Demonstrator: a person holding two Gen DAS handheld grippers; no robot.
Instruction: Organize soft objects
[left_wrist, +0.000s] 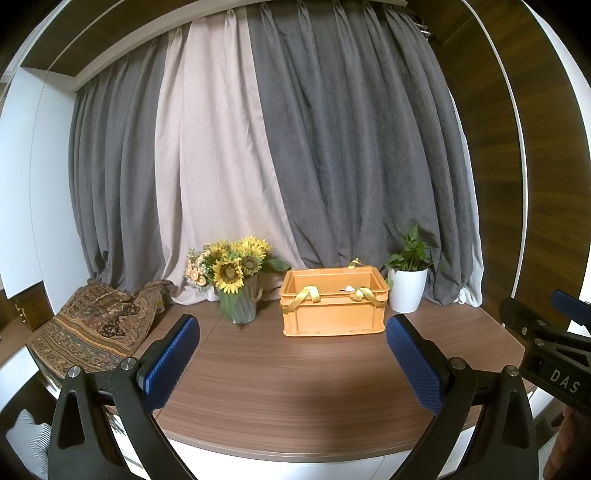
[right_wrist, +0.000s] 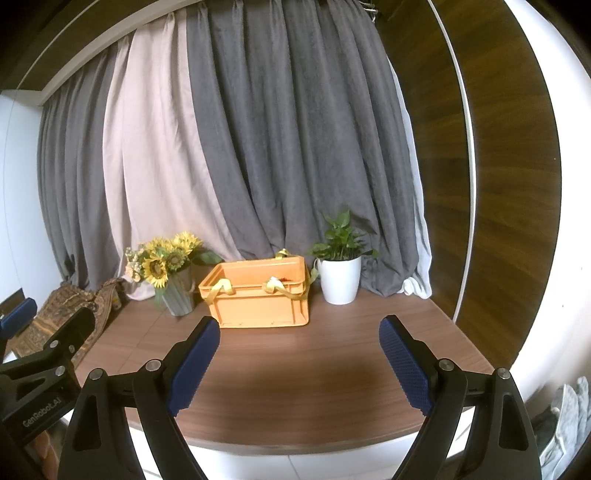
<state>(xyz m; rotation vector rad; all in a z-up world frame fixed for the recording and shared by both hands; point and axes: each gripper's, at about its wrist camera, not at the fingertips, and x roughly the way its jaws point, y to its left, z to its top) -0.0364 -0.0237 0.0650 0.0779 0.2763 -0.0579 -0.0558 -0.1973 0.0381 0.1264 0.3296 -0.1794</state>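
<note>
An orange plastic crate stands upright on the wooden tabletop, its top open, with pale yellow fabric straps draped over its front rim and another loop rising at its back edge. Something pale lies inside near the front wall, too hidden to identify. Left of the crate, just beside it, stands a grey vase of sunflowers; farther left a patterned brown cloth lies crumpled at the table's end. Right of the crate, close by, is a white pot with a green plant. Grey and pale curtains hang behind the crate and bunch on the tabletop.

In front of the crate the wood is bare up to the table's curved near edge, with bare tabletop also right of the pot.

The left gripper hovers over that bare wood, jaws spread wide and holding nothing. The right gripper hangs likewise before the crate, jaws wide apart, touching nothing.
</note>
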